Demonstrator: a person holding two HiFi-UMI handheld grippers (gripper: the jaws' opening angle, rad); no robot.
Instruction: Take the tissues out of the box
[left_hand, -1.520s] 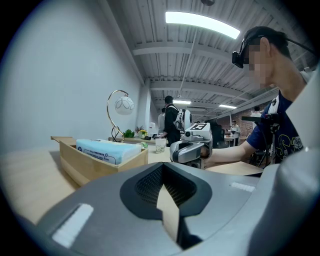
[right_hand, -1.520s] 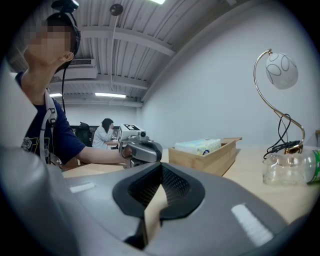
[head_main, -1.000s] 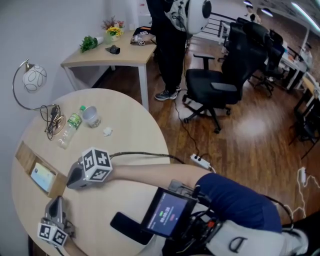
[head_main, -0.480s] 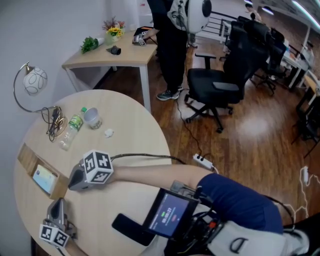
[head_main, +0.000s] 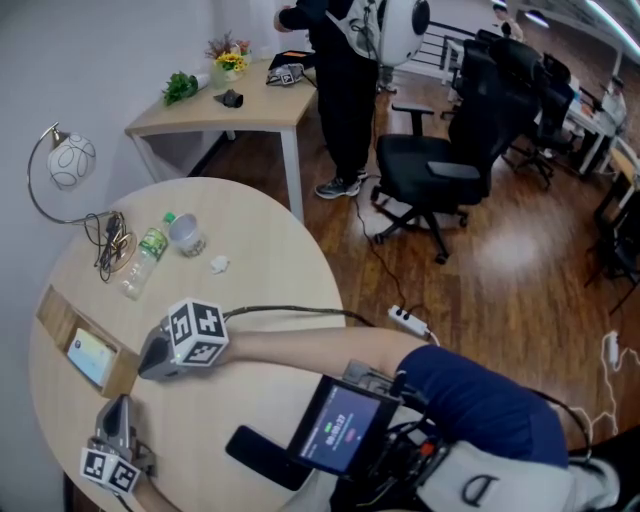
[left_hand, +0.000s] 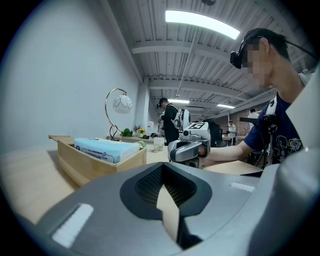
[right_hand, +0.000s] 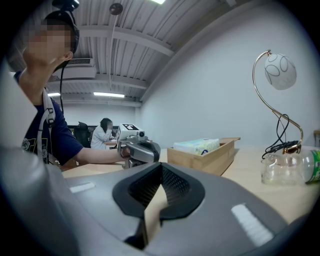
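A wooden box (head_main: 118, 375) sits at the round table's left edge with a light-blue tissue pack (head_main: 88, 352) lying in it. My right gripper (head_main: 141, 369) rests on the table just right of the box, shut and empty. My left gripper (head_main: 114, 402) lies near the table's front edge below the box, also shut with nothing in it. In the left gripper view, the box (left_hand: 95, 169) and tissue pack (left_hand: 106, 148) are ahead on the left, with the right gripper (left_hand: 187, 150) beyond my own jaws (left_hand: 167, 200). The right gripper view shows the box (right_hand: 207, 161) and pack (right_hand: 197, 146) ahead on the right.
A lamp (head_main: 68, 160), cables (head_main: 105, 240), a lying plastic bottle (head_main: 143, 256), a clear cup (head_main: 185, 235) and a crumpled tissue (head_main: 215, 264) occupy the table's far side. A dark phone (head_main: 258, 456) lies near me. An office chair (head_main: 430, 170) and a person stand beyond.
Both grippers stay where they were. Only the view drifts slightly and the person at the far desk shifts.
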